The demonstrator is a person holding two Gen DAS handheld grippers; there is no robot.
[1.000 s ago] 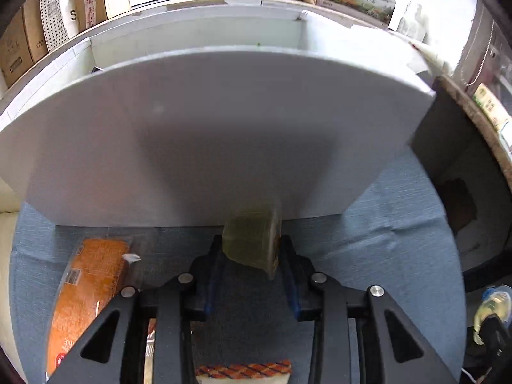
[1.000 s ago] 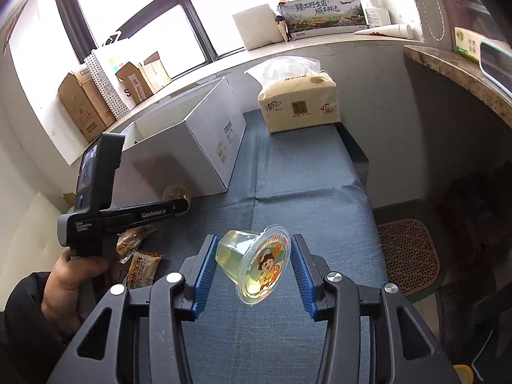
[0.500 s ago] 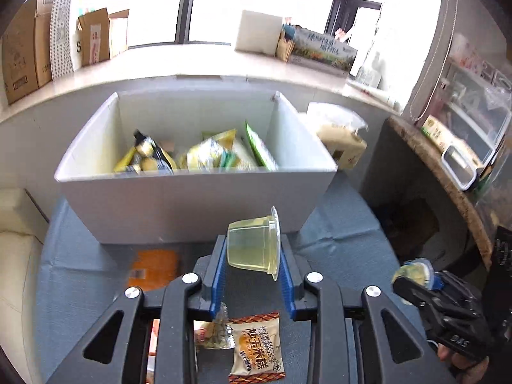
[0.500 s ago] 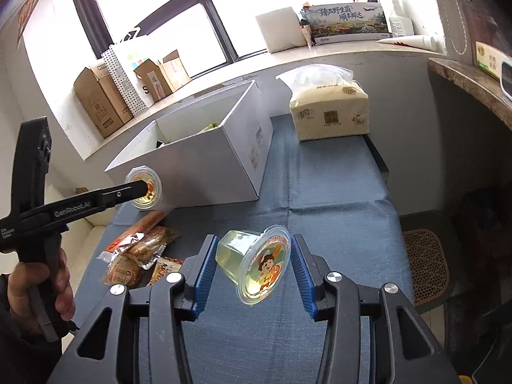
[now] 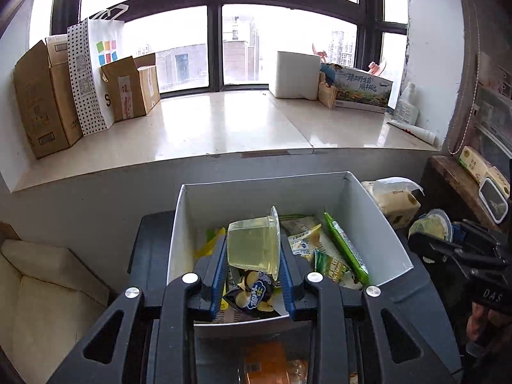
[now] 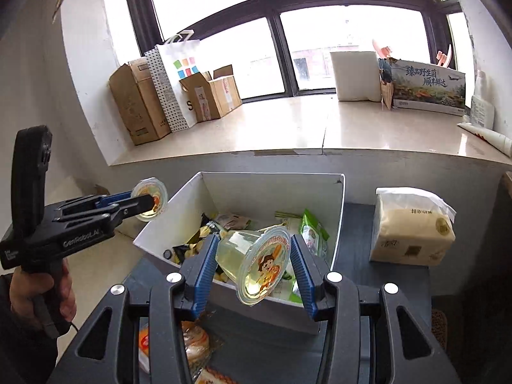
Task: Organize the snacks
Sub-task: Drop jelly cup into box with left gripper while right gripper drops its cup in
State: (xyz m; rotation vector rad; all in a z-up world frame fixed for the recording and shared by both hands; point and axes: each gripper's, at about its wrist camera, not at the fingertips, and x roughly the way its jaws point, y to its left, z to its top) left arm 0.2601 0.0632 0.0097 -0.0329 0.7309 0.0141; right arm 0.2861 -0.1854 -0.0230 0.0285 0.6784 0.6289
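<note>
My left gripper (image 5: 252, 265) is shut on a clear jelly cup (image 5: 254, 244) lying on its side, held above the near part of the white box (image 5: 179, 224). The box holds several snack packets, among them a green one (image 5: 345, 249). My right gripper (image 6: 252, 268) is shut on a second jelly cup (image 6: 252, 264) with a cartoon lid, over the box's (image 6: 272, 185) near rim. In the right wrist view the left gripper (image 6: 140, 204) and its cup (image 6: 152, 198) show at the box's left corner. In the left wrist view the right gripper (image 5: 428, 240) shows beside the box's right wall.
Loose snacks lie on the dark blue cloth in front of the box, an orange packet (image 5: 265, 361) and bread packets (image 6: 195, 342). A tissue pack (image 6: 412, 227) stands right of the box. Cardboard boxes (image 5: 41, 102) and a paper bag (image 5: 96, 70) line the windowsill. A person's hand (image 6: 35, 288) grips the left handle.
Both grippers rose and moved toward the box with their jelly cups. The left view went from facing the box's outer wall to looking down into it; the right gripper now reaches its near rim.
</note>
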